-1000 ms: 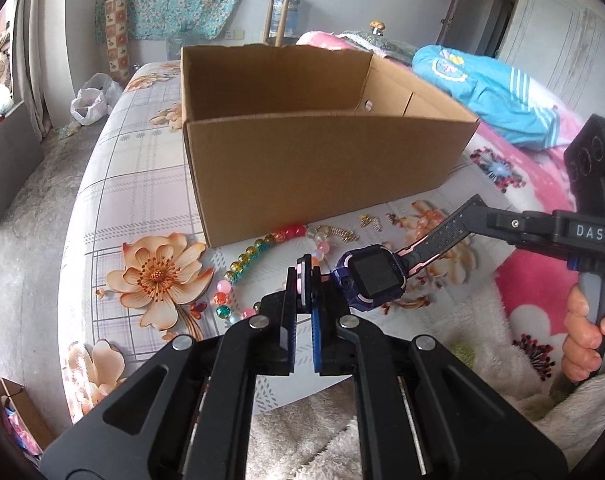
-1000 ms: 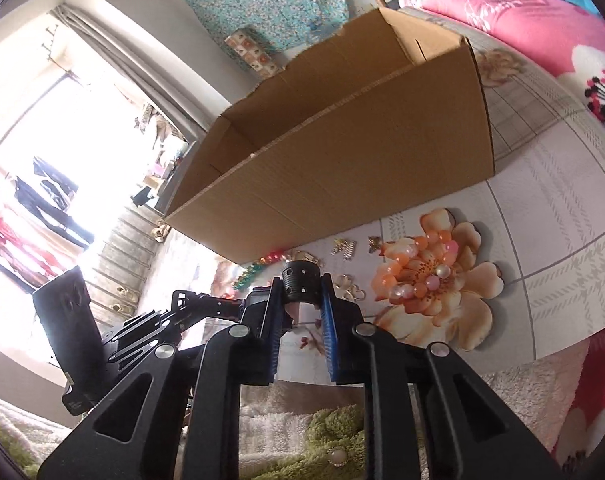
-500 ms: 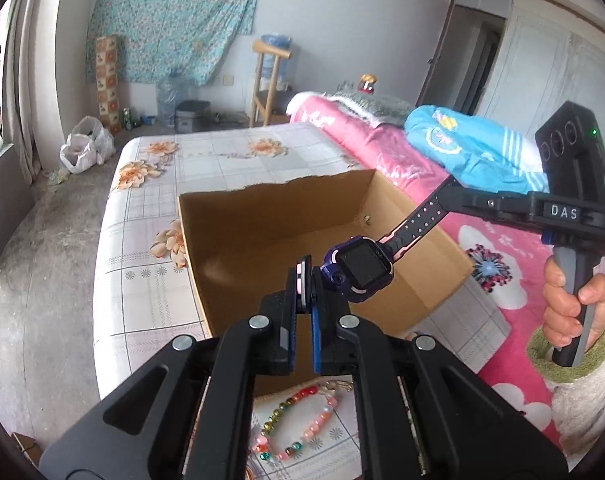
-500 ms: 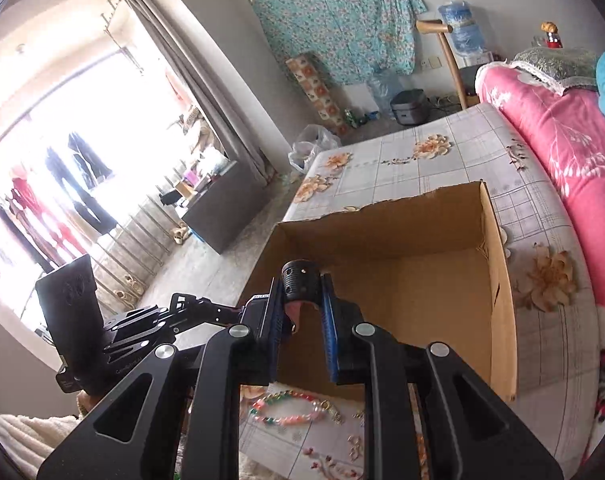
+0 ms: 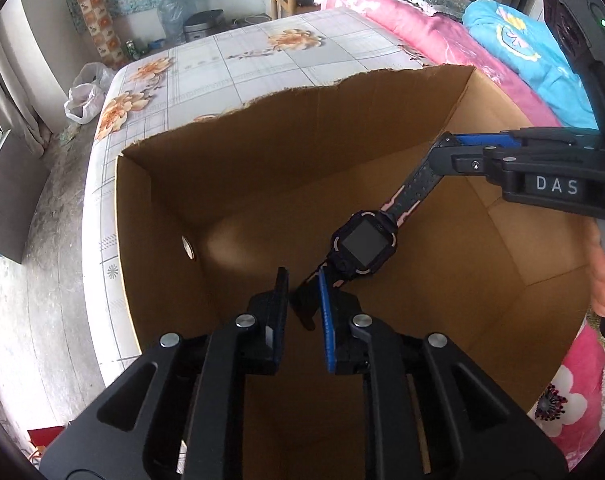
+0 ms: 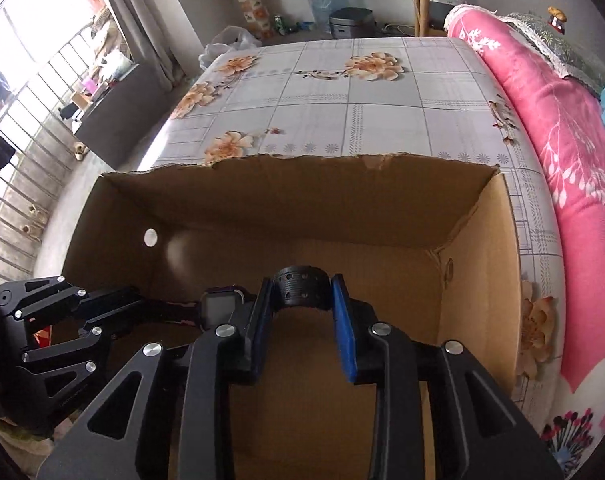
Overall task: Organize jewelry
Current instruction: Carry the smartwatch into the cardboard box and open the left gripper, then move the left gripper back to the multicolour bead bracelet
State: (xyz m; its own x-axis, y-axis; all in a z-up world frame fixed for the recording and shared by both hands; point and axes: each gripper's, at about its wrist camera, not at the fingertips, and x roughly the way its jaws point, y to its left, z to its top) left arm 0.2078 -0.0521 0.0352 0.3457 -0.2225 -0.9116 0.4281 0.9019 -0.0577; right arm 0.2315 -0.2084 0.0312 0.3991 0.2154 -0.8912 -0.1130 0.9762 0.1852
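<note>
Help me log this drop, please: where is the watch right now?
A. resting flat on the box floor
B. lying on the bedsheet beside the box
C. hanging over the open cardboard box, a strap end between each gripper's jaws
C: the watch hangs above the cardboard box interior, one strap end in the right gripper, the other between the left gripper's parted jaws.

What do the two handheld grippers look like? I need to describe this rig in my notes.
Both are matte black, with angular cut-out linkage arms and silver rivets. The left gripper and right gripper have flat finger pads faced in blue. From the left wrist view, the right gripper's body reads DAS in white, with a green light on the black block above. No cables are visible.
</note>
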